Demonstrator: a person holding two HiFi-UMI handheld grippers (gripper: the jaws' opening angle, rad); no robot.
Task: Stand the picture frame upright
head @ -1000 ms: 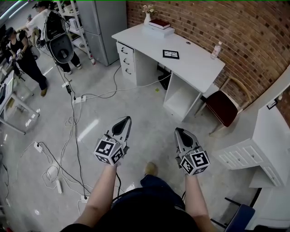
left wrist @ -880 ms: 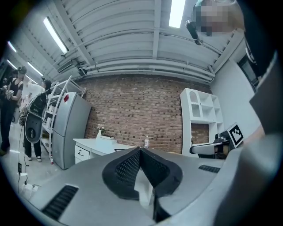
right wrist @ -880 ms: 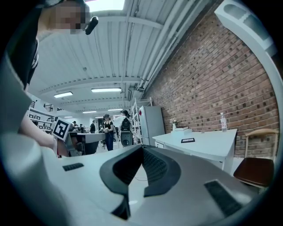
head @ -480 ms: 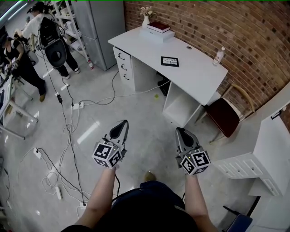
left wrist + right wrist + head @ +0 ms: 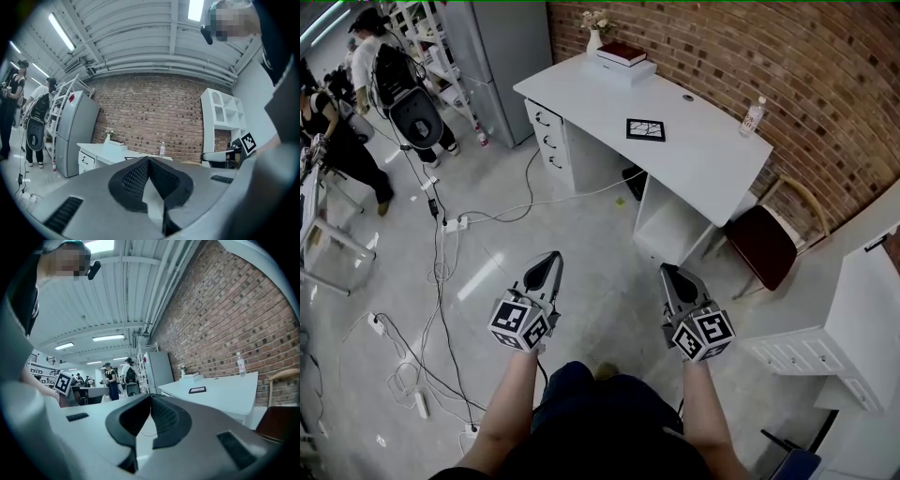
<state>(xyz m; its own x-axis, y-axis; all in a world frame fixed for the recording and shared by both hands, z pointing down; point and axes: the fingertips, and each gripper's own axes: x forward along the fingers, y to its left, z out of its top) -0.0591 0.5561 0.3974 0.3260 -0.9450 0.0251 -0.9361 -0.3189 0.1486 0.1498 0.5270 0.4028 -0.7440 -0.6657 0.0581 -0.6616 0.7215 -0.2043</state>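
Observation:
A black picture frame lies flat on the white desk by the brick wall; in the right gripper view the picture frame shows as a dark slab on the desk top. My left gripper and right gripper are held level over the floor, well short of the desk, both shut with nothing between the jaws. In the left gripper view the left gripper points at the desk. The right gripper has the desk to its right.
On the desk stand a vase of flowers, a book on a white box and a water bottle. A dark red chair sits at the desk's right end. Cables and power strips cross the floor at left. People stand far left.
Both grippers have travelled forward towards the desk, which now sits lower and nearer in the head view. The jaws stay shut.

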